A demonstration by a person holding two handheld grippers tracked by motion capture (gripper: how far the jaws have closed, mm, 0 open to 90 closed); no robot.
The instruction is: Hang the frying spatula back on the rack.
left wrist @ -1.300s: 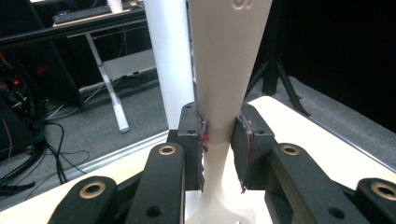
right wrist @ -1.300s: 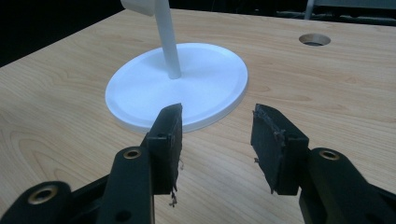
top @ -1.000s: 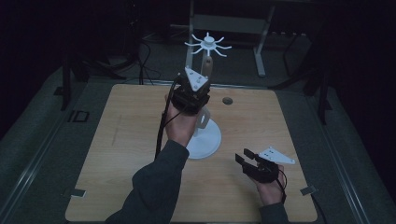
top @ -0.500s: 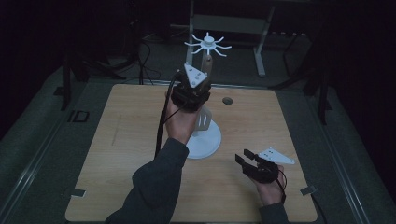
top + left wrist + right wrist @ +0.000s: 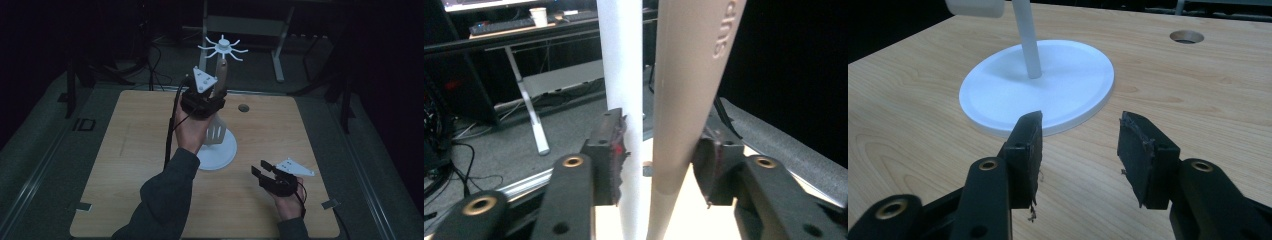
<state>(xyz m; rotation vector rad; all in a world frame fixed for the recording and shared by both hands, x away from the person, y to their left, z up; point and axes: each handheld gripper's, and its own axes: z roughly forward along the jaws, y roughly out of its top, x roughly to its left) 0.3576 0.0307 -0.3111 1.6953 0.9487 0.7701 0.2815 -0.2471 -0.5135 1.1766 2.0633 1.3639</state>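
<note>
A white stand with a round base [image 5: 222, 156], a thin pole [image 5: 620, 60] and a ring of hooks [image 5: 223, 47] on top rises at the table's middle. A grey slotted spatula [image 5: 216, 132] hangs beside the pole, its handle [image 5: 689, 75] reaching up to the hooks. My left gripper [image 5: 207, 97] is raised around that handle. Its jaws stand apart: the handle lies against the right pad [image 5: 711, 167], with a gap to the left one. My right gripper [image 5: 262, 172] hovers low over the table's front right, open and holding nothing, its jaws [image 5: 1080, 132] pointing at the stand's base [image 5: 998, 95].
The wooden table [image 5: 125, 150] has a round hole [image 5: 243, 107] behind the stand and tape marks at its front corners [image 5: 82, 206]. Dark floor, cables and a desk frame [image 5: 277, 60] lie beyond the far edge.
</note>
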